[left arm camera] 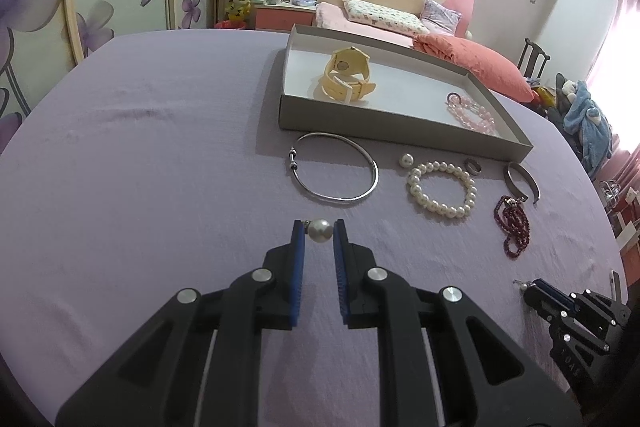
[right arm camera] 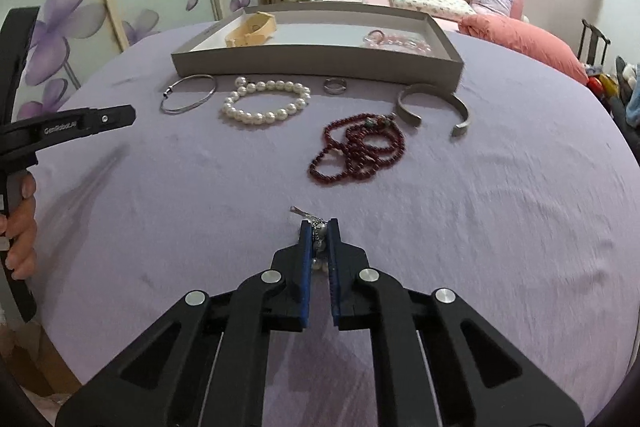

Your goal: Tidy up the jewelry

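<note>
My left gripper [left arm camera: 319, 230] is shut on a large pearl earring [left arm camera: 319, 231] above the purple cloth. My right gripper [right arm camera: 319, 227] is shut on a dangling pearl earring [right arm camera: 319, 235], its hook sticking out ahead; it also shows in the left wrist view [left arm camera: 532, 287]. A grey tray [left arm camera: 360, 123] [right arm camera: 316, 65] holds a cream watch [left arm camera: 348, 75] [right arm camera: 252, 29] and a pink bead bracelet [left arm camera: 474, 113] [right arm camera: 396, 43]. In front of it lie a thin silver bangle [left arm camera: 336, 167] [right arm camera: 188, 93], a pearl bracelet [left arm camera: 442, 187] [right arm camera: 266, 101], a ring [left arm camera: 473, 166] [right arm camera: 335, 85], a silver cuff [left arm camera: 522, 181] [right arm camera: 434, 107] and a dark red bead necklace [left arm camera: 514, 225] [right arm camera: 358, 147].
A loose pearl [left arm camera: 406, 159] lies by the tray. The left gripper's body [right arm camera: 68, 125] and the hand holding it are at the left of the right wrist view. A bed with pillows [left arm camera: 400, 15] and a chair [left arm camera: 532, 57] stand behind the table.
</note>
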`<state>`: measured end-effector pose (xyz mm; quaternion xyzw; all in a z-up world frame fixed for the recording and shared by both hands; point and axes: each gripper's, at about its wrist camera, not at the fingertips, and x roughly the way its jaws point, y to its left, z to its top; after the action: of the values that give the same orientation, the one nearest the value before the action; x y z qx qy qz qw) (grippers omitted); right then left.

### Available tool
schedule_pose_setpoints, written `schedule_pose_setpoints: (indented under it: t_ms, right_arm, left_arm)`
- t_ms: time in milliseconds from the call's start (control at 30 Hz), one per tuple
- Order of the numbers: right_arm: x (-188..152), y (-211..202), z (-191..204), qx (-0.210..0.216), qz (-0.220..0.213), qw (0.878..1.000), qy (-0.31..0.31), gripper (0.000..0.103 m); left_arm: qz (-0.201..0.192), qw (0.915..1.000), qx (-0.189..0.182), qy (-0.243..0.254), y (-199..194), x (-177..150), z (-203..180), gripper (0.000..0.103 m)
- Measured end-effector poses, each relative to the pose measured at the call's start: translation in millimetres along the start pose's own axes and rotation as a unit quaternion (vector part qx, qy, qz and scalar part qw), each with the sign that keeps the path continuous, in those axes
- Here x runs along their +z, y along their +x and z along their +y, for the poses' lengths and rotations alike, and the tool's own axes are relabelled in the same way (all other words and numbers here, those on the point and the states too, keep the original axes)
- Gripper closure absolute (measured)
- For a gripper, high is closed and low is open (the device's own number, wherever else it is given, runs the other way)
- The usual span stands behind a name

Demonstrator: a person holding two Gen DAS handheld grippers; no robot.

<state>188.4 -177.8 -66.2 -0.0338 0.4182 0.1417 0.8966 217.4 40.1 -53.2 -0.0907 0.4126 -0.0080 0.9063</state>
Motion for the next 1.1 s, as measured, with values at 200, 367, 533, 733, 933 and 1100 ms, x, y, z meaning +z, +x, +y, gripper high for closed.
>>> schedule_pose_setpoints:
  t_ms: [200, 367, 533, 733, 933, 1100]
  right_arm:
    - [0, -18, -27, -0.005, -0.032, 0.998, 0.054, 0.095]
    - [7, -45, -37, 0.016, -0.089, 0.993, 0.071, 0.095]
    - [10, -52, -35, 0.024, -0.104, 0.992, 0.068, 0.095]
    - [13, -50, -31, 0.032, -0.104, 0.992, 0.066, 0.095]
    - [13, -50, -30, 0.033, -0.103, 0.992, 0.066, 0.095]
    - [13, -50, -28, 0.032, -0.102, 0.992, 0.067, 0.095]
  left_arm:
    - [-0.003, 1.0, -0.004, 0.002, -8, -4, 1, 0.088]
    - [-0.005, 1.0, -0.006, -0.002, -14, -8, 4, 0.088]
    - [-0.007, 0.9999, -0.009, -0.006, -20, -11, 6, 0.088]
    - [-0.007, 0.9998, -0.015, -0.009, -27, -18, 6, 0.088]
    - [-0.005, 0.9997, -0.02, -0.011, -29, -22, 6, 0.088]
    - [-0.005, 0.9997, -0.02, -0.011, -29, -23, 5, 0.088]
